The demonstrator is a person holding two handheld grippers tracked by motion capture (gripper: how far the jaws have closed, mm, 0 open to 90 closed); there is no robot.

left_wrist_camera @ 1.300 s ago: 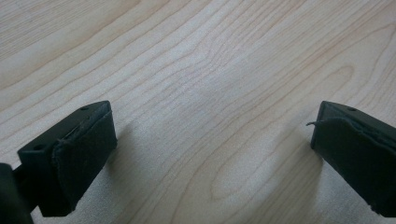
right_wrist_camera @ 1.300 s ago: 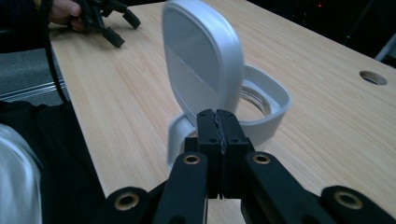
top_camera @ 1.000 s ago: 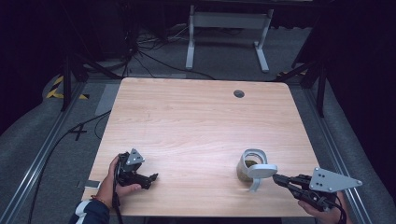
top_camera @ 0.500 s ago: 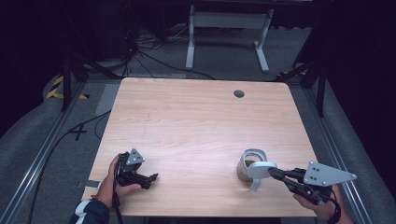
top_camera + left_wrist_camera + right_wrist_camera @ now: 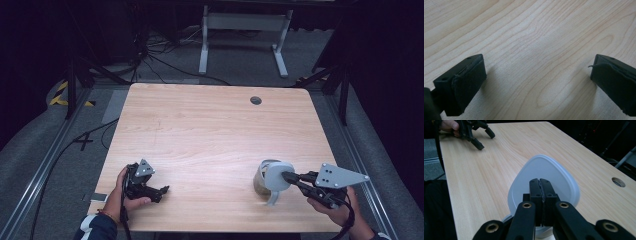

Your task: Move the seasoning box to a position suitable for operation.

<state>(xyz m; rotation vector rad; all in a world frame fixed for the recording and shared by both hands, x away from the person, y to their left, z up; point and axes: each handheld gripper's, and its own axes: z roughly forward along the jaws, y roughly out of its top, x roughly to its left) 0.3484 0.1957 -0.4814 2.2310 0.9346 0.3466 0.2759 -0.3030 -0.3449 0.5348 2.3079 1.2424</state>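
A: Right gripper (image 5: 289,176) has shifted left toward the container (image 5: 261,179) since the earlier frame, and the lid (image 5: 276,177) has come along. Left gripper (image 5: 161,191) hasn't budged.

B: Jaws on the right?

A: Clamped together, with the lid's edge pinched between the pads, as far as I can tell. In the right gripper view the two black jaws sit pressed side by side over the lid (image 5: 544,182), and the lid hangs tilted off them.

B: Left?

A: Spread wide, nothing between them. The left gripper view has just bare table (image 5: 531,50) between the pads. The left hand (image 5: 122,192) rests at the near left edge, parked out of the way, I'd guess.

B: Where's the lid, exactly?

A: Near right part of the table (image 5: 210,130), held up on edge and leaning against or just above the container's right side. I can't tell if it touches the rim.

B: Why held like that?

A: Looks like an edge grip so the lid can be swung on or off the container. My read only.

B: Appearance?

A: Lid is white to pale grey plastic, a rounded, slightly egg-shaped outline with a raised rim, smooth and plain. Container is a short round tub, light grey, darker inside.

B: Anything else?

A: Round cable hole (image 5: 256,100) at the far side of the table, well apart from everything.
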